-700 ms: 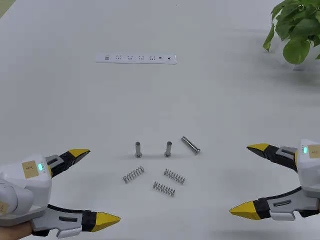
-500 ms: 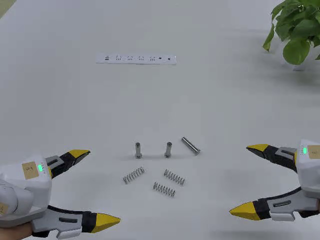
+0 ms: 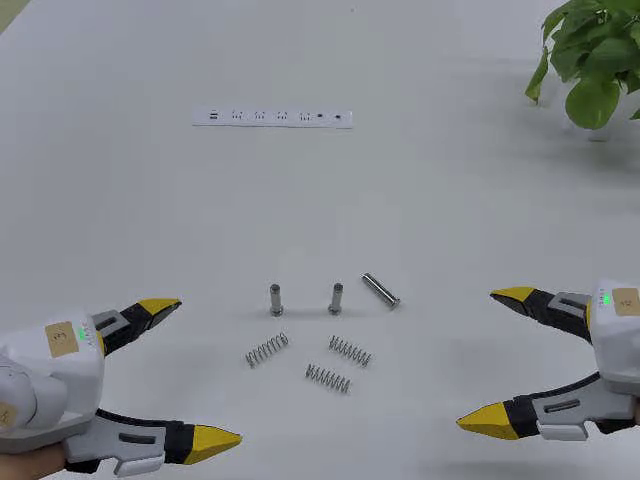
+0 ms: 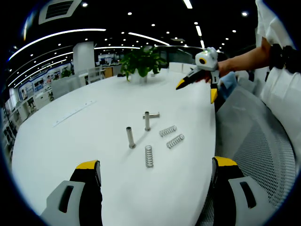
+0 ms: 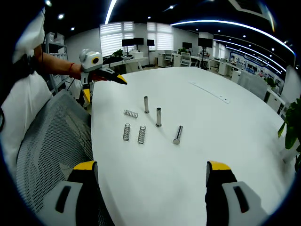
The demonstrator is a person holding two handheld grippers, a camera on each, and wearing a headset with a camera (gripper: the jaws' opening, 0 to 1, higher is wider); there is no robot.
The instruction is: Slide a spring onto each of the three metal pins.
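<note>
left pin (image 3: 276,299), middle pin (image 3: 336,298) upright | right pin (image 3: 381,290) flat | springs (image 3: 328,378) loose | left gripper (image 3: 195,372), right gripper (image 3: 490,358) wide, empty

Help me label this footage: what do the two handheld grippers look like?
They match. The left gripper and right gripper each have a white body and grey-and-black jaws ending in pointed yellow tips. Each also has a tan sticker and a small green light. The person wears a white top.
</note>
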